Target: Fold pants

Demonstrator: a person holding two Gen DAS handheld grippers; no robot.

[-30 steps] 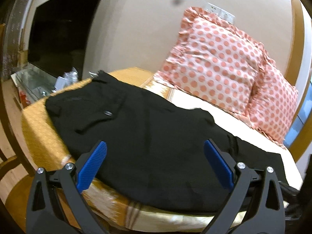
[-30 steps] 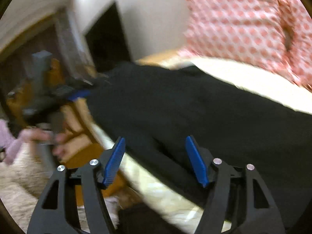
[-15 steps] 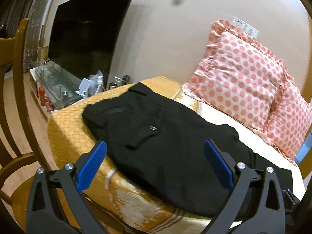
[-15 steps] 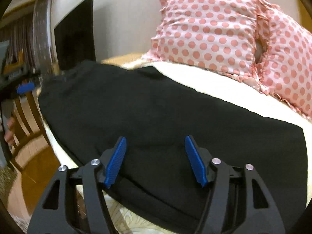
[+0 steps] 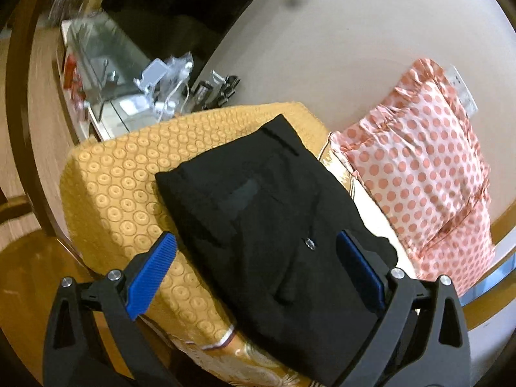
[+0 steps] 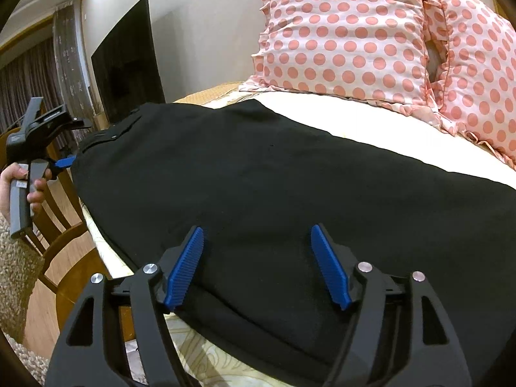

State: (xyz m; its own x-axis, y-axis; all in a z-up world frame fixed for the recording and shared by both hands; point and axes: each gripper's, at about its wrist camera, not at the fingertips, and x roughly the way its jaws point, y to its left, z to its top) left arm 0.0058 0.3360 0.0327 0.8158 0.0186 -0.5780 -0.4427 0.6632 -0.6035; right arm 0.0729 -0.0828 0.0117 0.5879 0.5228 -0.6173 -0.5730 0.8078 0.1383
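Observation:
The black pants [image 5: 258, 213] lie flat on the bed, waistband toward the yellow-covered end. In the right wrist view they [image 6: 258, 174] stretch across the whole bed. My left gripper [image 5: 254, 271] is open and empty, hovering just above the waist part near a small button [image 5: 310, 242]. My right gripper [image 6: 258, 258] is open and empty, low over the near edge of the pants legs. The left gripper also shows in the right wrist view [image 6: 61, 163], held by a hand beside the waistband.
Two pink polka-dot pillows [image 6: 348, 32] lean on the wall behind the bed. A yellow textured cover [image 5: 129, 187] lies under the waistband. A TV [image 6: 129, 61], a glass stand with clutter [image 5: 129, 90] and a wooden chair [image 6: 54, 225] stand at the bed's left end.
The left gripper has swung and tilted toward the waistband end, now looking down on it. The right gripper has moved closer and lower over the pants legs. Both stay open.

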